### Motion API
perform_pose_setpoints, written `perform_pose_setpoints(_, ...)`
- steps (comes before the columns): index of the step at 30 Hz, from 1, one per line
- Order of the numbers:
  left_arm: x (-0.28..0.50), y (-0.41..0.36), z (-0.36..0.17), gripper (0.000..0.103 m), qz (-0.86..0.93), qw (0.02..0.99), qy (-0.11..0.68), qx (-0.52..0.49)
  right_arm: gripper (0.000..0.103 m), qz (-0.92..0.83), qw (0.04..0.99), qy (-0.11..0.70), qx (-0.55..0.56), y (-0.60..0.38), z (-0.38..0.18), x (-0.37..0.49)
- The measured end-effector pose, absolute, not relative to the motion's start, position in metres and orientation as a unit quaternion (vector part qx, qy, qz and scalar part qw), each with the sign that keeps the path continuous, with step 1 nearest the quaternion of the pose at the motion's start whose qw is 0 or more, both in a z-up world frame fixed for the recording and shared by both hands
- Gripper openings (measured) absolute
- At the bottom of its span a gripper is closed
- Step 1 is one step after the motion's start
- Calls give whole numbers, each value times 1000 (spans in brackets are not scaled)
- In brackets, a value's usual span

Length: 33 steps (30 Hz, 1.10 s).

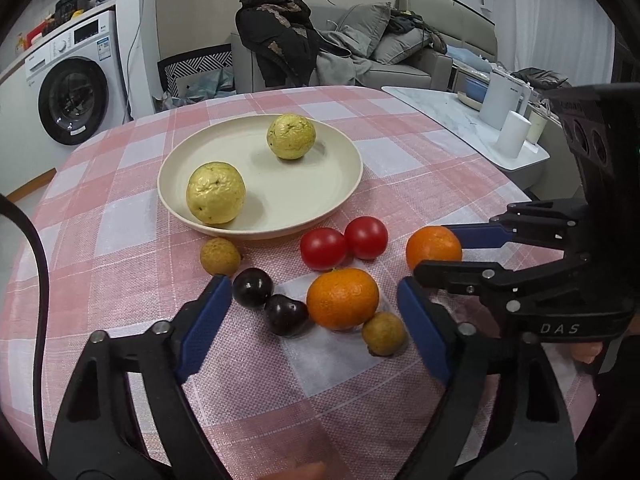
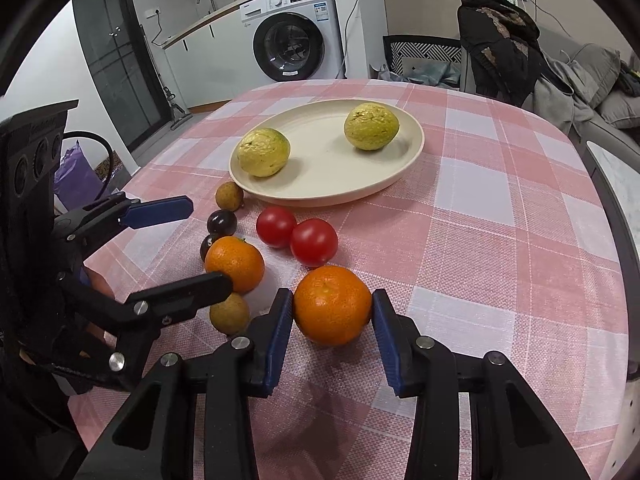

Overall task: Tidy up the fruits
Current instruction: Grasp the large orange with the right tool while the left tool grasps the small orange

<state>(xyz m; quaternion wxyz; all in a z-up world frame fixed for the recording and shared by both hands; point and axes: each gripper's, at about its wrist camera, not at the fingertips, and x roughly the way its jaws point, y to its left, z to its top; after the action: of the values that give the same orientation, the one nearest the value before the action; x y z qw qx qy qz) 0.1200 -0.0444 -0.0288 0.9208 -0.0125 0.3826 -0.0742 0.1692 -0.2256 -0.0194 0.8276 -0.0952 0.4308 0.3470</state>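
Two hand-held grippers over fruit on a pink checked tablecloth (image 2: 500, 208).
The right gripper (image 2: 332, 312) clamps a round orange tangerine (image 2: 333, 304) against the cloth; the left gripper (image 1: 314, 304) stands wide around a second tangerine (image 1: 342, 298), pads apart from it, below the cream plate (image 1: 320, 196).

frame: left gripper (image 1: 314, 304), right gripper (image 2: 332, 312), black plastic arms, silver screws
pads: blue, ribbed, inside each fingertip (image 2: 280, 328)
marking: "DAS" behind the right claw
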Motion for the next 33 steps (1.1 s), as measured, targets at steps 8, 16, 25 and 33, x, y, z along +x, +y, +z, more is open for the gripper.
perform_pose_setpoints(8,119,-47,-29,60,-103,919,381,-14,41,347,827,432,-97,-224,-20,169)
perform_pose_setpoints(16,120,-53,-34,48,-114,915,387,-6,41,350,827,430,-97,-224,-18,167)
perform_pose_setpoints(25,122,-57,-36,48,-110,916,387,7,41,351,826,430,-99,-223,-18,166)
perform_pose_setpoints(33,121,-56,-37,34,-119,916,383,3,41,349,827,429,-98,-224,-17,166)
